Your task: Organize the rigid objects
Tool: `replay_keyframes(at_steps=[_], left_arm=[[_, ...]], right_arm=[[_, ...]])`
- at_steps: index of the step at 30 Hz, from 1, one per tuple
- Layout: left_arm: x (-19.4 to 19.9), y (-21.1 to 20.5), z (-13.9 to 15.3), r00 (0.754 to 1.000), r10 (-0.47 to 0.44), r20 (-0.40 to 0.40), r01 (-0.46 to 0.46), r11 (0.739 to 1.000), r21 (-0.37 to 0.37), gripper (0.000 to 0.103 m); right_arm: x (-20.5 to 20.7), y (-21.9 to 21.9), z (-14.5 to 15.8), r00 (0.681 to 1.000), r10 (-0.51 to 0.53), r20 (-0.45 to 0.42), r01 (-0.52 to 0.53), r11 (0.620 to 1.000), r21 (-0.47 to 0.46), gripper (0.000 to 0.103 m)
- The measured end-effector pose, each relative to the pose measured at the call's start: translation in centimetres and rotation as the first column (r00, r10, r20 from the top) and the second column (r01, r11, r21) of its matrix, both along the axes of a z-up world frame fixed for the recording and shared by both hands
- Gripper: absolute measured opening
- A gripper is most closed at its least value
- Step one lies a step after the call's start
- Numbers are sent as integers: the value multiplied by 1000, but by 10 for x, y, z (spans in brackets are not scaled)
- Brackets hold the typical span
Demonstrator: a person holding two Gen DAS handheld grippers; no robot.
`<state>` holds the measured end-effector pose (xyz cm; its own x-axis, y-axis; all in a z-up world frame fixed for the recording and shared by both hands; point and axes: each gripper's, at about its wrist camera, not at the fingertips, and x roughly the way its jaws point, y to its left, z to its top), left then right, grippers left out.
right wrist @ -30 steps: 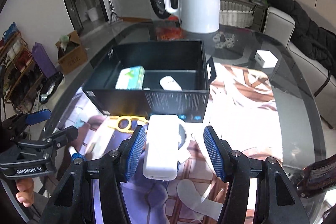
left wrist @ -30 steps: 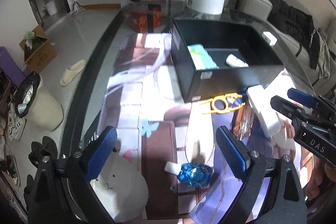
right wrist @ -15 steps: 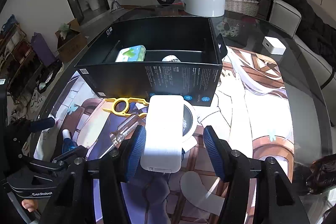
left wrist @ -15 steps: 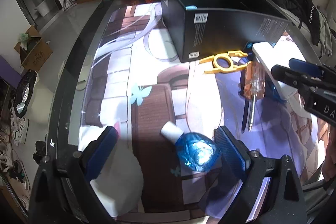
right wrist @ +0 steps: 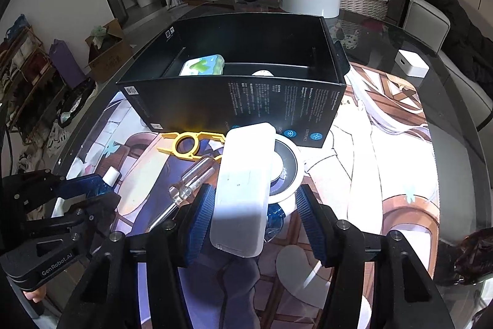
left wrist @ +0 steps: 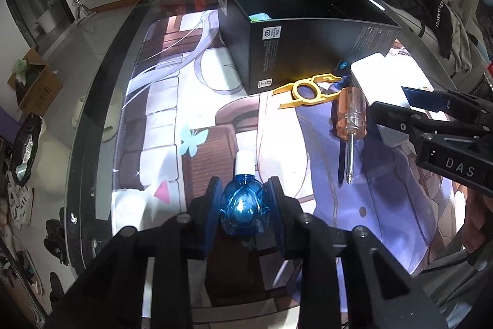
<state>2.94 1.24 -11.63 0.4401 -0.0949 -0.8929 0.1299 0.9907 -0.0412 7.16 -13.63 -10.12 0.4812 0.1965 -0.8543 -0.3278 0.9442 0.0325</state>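
Left gripper: jaws clenched on the blue bottle, a pad on each flank of its faceted body, white cap pointing away toward the black box.
Blue bottle: near the left front edge of the glass desk, on the printed mat; whether it is lifted off the mat or resting on it I cannot tell.
Risk at the bottle: the body looks smooth, rounded and angled, so it may squirt forward or twist out of the pads if the squeeze is off-centre; a drop near that edge could send it rolling to the floor.
Yellow tool: flat on the mat, just beside the box's near wall; untouched.
Screwdriver: lies between the two grippers, clear handle toward the box, tip toward the front edge.
Risk at the screwdriver: being round, it will likely roll if either gripper brushes it in passing.
Black box: open-topped, toward the far edge, already holding a green packet and a small white piece.
Risk at the box: it looks light, and a bump on its tall near wall could shove or tip it.
Right gripper: jaws released, spread wider than the white case; its left pad seems to touch the case, the right stands clear.
White case: leans over a round dish, by the box's near right corner.
Risk at the case: tilted and broad, it may slide off the dish or pivot as the jaws close, and could knock the dish.
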Motion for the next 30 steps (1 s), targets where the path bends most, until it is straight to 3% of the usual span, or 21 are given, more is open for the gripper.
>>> replay_keyframes(at_steps=[4,5,6,8,11,22,30], left_arm=[[0,-2,1,1000,-6,4,6,1000,0,28],[1,-2,1,1000,-7,4,7,1000,-2,28],[1,-3,1,1000,-7,6,7,1000,-2,28],[2,-3,1,1000,-8,9,8,1000,2,28],[2,-3,1,1000,-8,8,8,1000,-1,28],[-2,-6,17,997,-14,71,14,1000,-4,28],[-9,-12,52,974,-19,225,15,1000,19,28]], right_arm=[[-1,4,-1,1000,12,7,-12,1000,-27,53],[-2,5,0,1000,17,11,-16,999,-36,46],[-2,6,1,1000,21,16,-20,999,-49,32],[-3,8,1,999,40,8,-40,998,-56,18],[-4,8,0,998,56,-6,-56,998,-39,7],[-12,13,11,995,96,15,-96,995,-12,7],[-15,5,38,993,71,92,-75,996,38,7]])
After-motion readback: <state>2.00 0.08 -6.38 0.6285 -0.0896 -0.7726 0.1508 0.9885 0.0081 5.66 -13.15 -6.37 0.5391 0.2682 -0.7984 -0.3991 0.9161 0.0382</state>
